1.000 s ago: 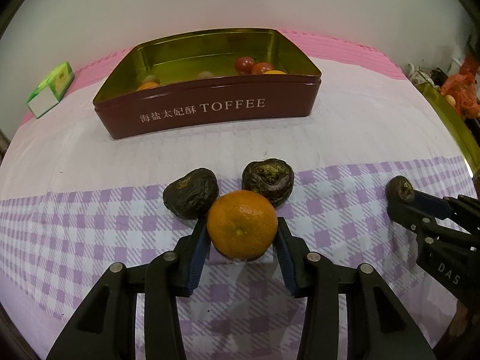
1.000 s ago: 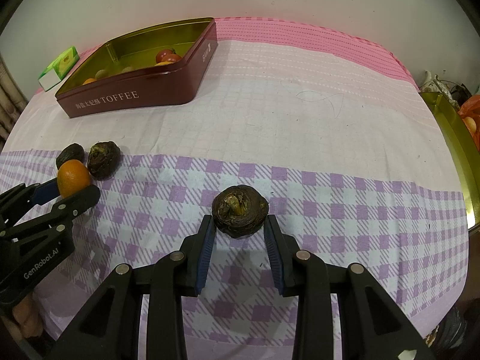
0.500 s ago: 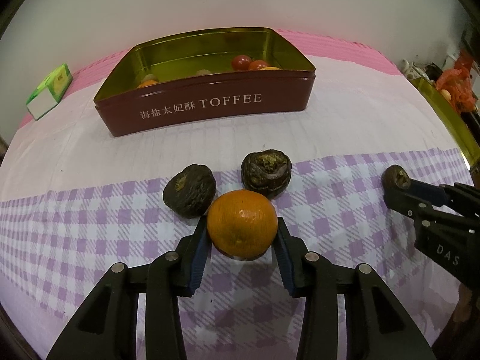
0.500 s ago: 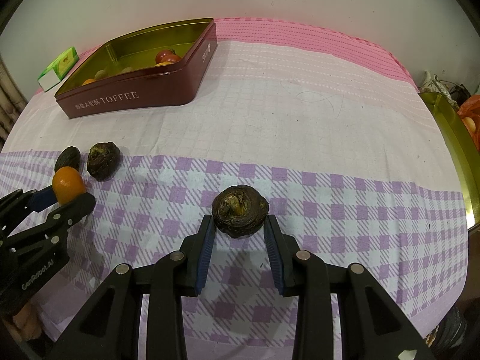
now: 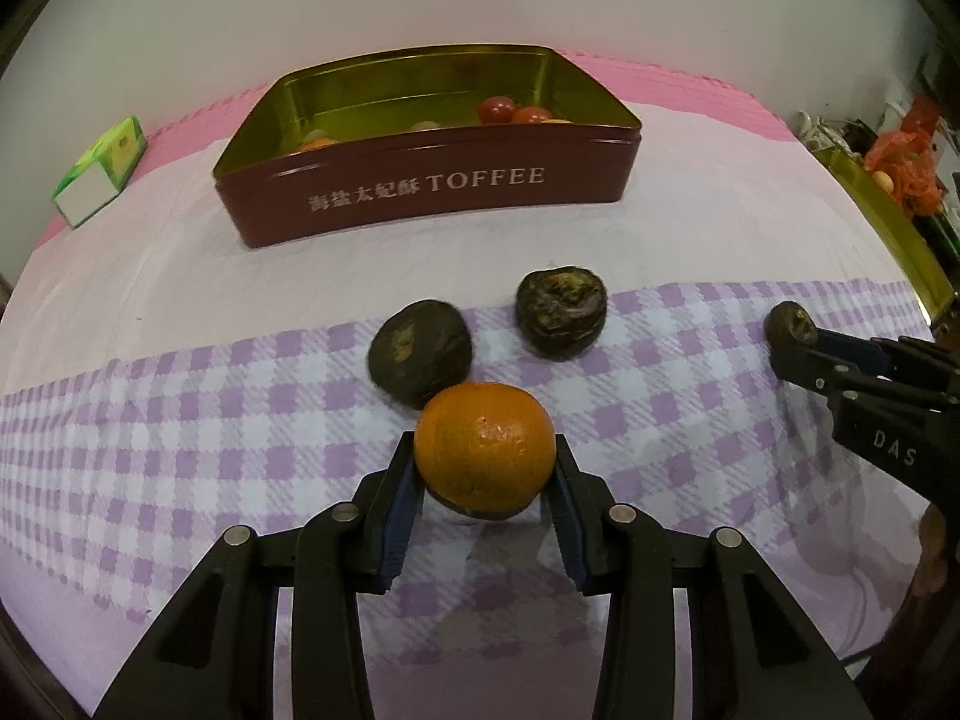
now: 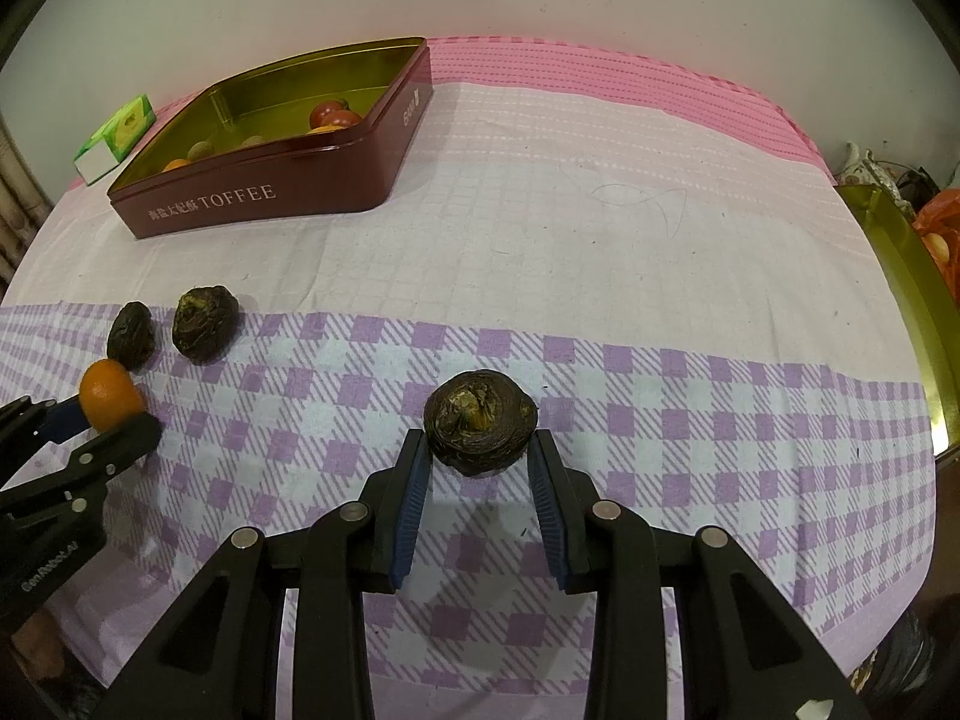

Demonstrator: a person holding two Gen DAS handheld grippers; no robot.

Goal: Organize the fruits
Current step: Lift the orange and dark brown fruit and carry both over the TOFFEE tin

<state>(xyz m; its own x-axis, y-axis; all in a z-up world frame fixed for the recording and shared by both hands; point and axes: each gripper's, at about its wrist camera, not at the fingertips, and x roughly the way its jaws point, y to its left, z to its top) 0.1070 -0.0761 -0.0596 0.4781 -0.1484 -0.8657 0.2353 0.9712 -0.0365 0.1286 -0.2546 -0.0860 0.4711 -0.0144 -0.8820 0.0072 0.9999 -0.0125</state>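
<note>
My left gripper [image 5: 485,480] is shut on an orange [image 5: 483,447] and holds it above the checked cloth; it also shows in the right wrist view [image 6: 108,394]. Two dark wrinkled fruits [image 5: 420,353] [image 5: 561,312] lie just beyond it. My right gripper [image 6: 478,468] has its pads around a third dark wrinkled fruit [image 6: 478,429] that seems to rest on the cloth; whether they grip it is unclear. The maroon TOFFEE tin [image 5: 432,189] stands at the back, open, with tomatoes [image 5: 498,109] and other small fruit inside.
A green and white carton [image 5: 99,171] lies at the back left near the table edge. A gold tray rim [image 6: 912,312] and an orange bag [image 5: 906,165] are at the right edge. A pink cloth strip runs along the back.
My left gripper has lifted the orange off the cloth and drawn back from the two dark fruits. My right gripper has stayed around its dark fruit.
</note>
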